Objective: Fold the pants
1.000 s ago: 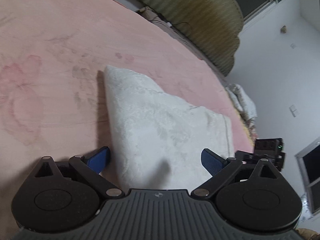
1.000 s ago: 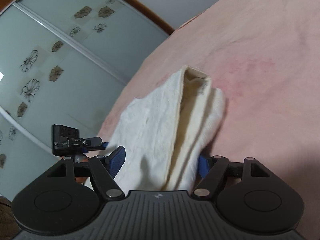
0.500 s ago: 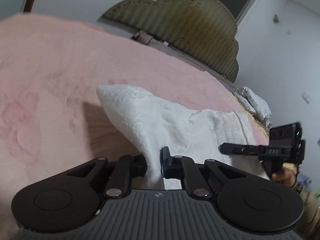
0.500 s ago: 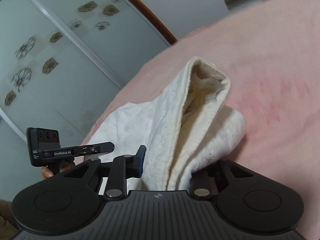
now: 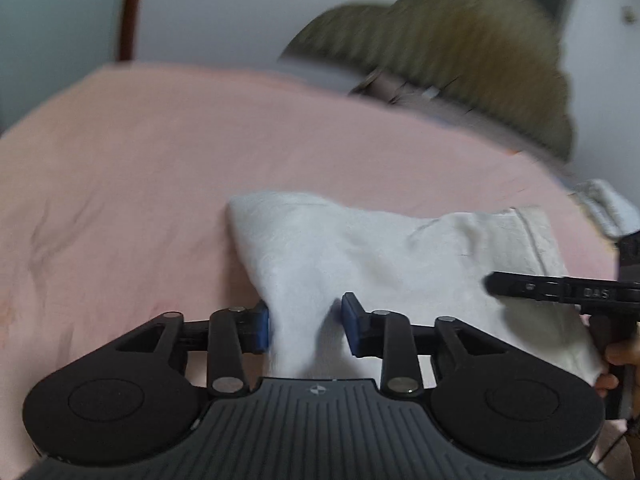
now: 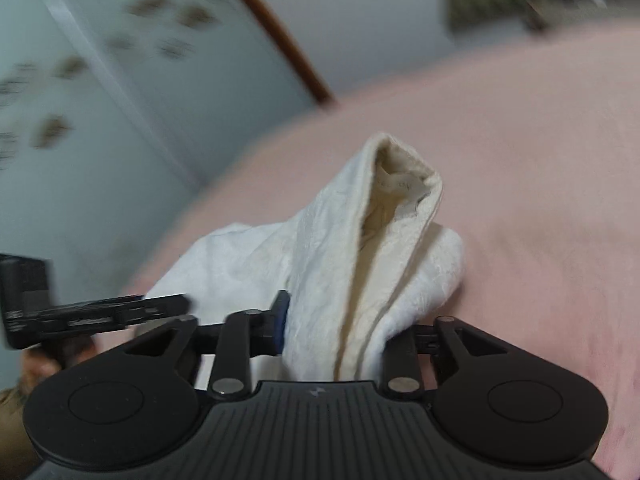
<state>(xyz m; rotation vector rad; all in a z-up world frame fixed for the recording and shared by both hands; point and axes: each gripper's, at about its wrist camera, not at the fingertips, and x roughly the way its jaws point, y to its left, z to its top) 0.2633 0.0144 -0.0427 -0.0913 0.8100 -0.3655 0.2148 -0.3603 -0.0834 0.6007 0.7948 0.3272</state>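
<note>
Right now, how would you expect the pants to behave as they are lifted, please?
The pants look floppy: they sag between the hand-held grippers. Probably light, since small pinches raise them. The open waistband may spread.

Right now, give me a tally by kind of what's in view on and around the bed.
White pants: 1
Pink bed cover: 1
Olive headboard: 1
Hand-held grippers: 2, left hand-held gripper and right hand-held gripper, both shut on the pants
Total: 5

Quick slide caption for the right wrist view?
Right gripper clamped on bunched white pants, lifting them off the pink bedspread.
</note>
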